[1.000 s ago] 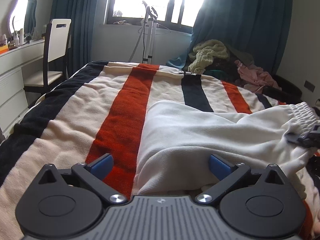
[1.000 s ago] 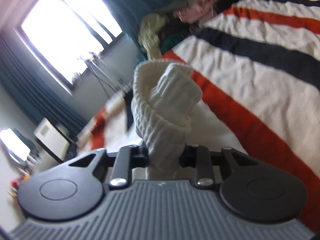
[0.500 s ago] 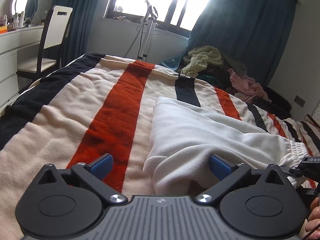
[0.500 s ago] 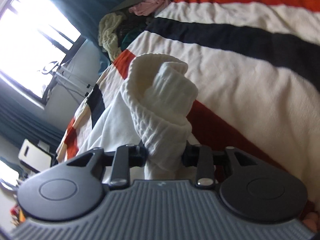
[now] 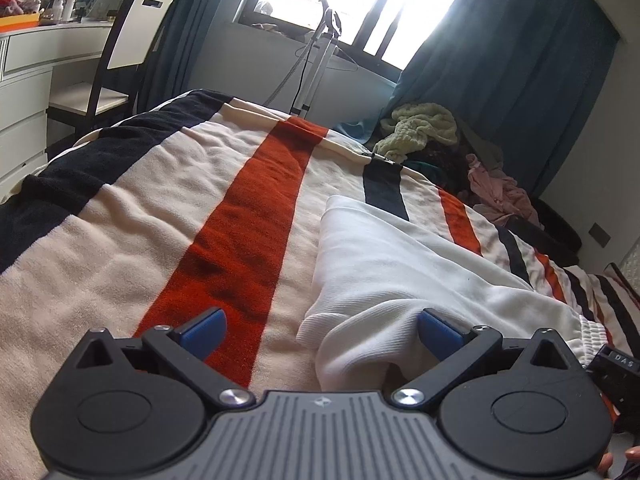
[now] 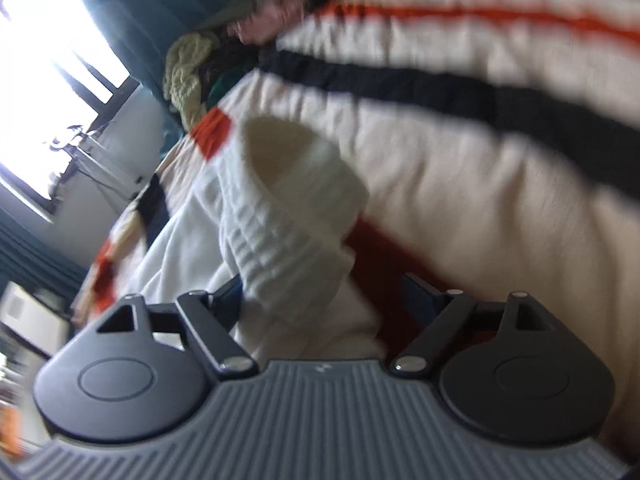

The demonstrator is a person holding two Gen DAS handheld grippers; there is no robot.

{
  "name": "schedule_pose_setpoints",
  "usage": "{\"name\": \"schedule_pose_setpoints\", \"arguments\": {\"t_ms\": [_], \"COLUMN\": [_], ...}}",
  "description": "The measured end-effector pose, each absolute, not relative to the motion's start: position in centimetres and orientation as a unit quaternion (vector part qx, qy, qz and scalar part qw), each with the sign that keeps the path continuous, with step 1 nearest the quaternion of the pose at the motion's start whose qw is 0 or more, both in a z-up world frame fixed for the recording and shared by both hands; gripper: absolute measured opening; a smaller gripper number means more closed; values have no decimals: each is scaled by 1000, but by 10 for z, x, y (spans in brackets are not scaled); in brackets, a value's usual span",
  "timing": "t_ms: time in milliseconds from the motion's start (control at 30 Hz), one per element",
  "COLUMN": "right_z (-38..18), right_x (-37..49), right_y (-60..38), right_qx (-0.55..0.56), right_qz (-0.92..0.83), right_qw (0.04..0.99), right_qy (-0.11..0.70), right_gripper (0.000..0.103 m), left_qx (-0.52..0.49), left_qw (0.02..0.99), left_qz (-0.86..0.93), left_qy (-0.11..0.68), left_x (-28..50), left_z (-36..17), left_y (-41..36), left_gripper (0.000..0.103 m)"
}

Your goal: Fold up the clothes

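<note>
the white sweatpants (image 5: 400, 264) look soft, light and floppy; the ribbed waistband (image 6: 280, 236) at 12 o'clock gives the firmest hold. left hand-held gripper (image 5: 322, 326) gapes wide over a fold, holding nothing; right hand-held gripper (image 6: 320, 292) stands open around the waistband.

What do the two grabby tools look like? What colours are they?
The left tool and right tool look alike: a grey ribbed body with a tiny logo, two round black discs, black link arms with silver screws, and blue finger pads. No cables or sleeves are visible.

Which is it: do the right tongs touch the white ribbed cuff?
Cannot tell. Right wrist view: the right tongs stand open, the white ribbed cuff overlaps one finger, clear of the other; blur hides contact.
</note>
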State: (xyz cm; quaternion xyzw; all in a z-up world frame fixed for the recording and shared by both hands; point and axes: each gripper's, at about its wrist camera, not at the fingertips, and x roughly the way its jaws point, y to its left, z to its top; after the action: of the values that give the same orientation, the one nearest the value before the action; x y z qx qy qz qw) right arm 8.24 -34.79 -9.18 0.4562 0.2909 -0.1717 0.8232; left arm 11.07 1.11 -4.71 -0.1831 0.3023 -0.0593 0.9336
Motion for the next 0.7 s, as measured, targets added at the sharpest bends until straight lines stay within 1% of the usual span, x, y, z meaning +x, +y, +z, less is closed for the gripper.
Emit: {"name": "schedule_pose_setpoints", "arguments": {"t_ms": [100,233,300,467,533,600,633,667,700], "right_z": [-116,-120,-117,-92,-99,-114,-121,-126,-127], "right_x": [87,91,94,87,85,84,83,81,80], "right_y": [-355,-352,-348,-338,-341,-347,-349,-351,-353], "right_qx": [527,530,542,538,563,596,609,617,618], "right_qz": [-136,-119,-75,-1,-5,-31,-47,-64,-76], "right_qw": [779,779,780,811,796,767,755,745,742], "right_qy": [311,314,305,232,224,233,239,244,247], "right_gripper": [86,91,91,91,91,91,89,80,77], "left_qx": [-212,-304,-342,-389,-399,-410,-416,-422,-428], "left_qw": [926,895,880,862,857,852,849,846,843], "left_qz": [-61,-64,-58,-58,-64,-68,-69,-70,-71], "left_qy": [307,321,324,320,319,319,319,319,318], "left_x": [112,116,118,119,120,122,123,124,125], "left_z": [-50,-60,-65,-71,-72,-75,-76,-78,-79], "left_y": [16,38,49,60,61,61,62,62,63], "left_gripper": [103,103,103,103,103,103,103,103,103]}}
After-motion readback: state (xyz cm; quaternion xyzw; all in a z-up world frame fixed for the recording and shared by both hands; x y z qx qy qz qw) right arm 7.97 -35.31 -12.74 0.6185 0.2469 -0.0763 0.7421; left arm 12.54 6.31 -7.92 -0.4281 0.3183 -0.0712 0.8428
